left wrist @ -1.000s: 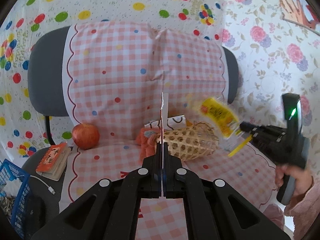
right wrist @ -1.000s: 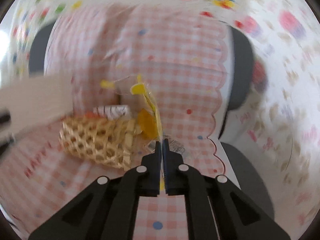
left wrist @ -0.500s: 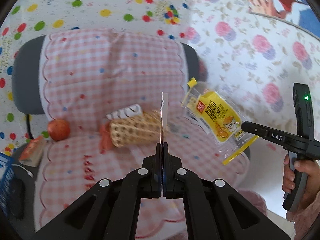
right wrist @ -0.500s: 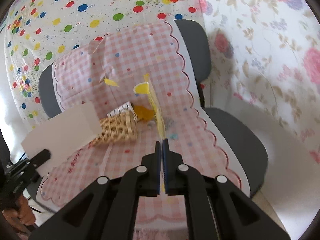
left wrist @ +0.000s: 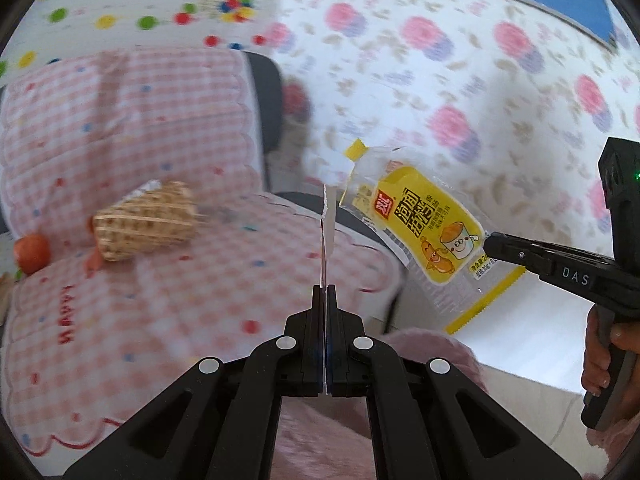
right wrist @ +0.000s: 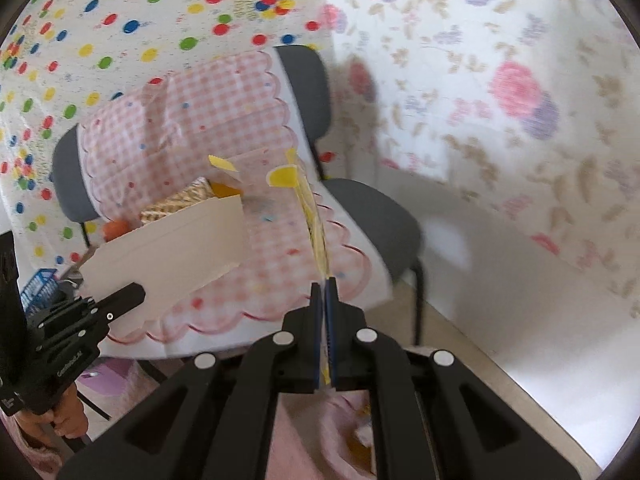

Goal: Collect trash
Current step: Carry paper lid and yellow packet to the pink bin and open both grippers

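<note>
Left claw (left wrist: pixel 325 292) pressed together on a thin white card (right wrist: pixel 168 256), seen edge-on from its own camera, held up in the air. Right claw (right wrist: pixel 325 284) pinching a yellow snack wrapper (left wrist: pixel 428 228) by its clear corner, also held aloft, just right of the card. Behind both, on the pink checked chair cover (left wrist: pixel 160 304): a woven basket (left wrist: pixel 146 228) tipped on its side, an apple (left wrist: pixel 32 252) near it.

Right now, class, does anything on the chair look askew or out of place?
Yes. The woven basket lies tipped on its side on the checked chair cover, its open end towards the apple, instead of standing upright.
</note>
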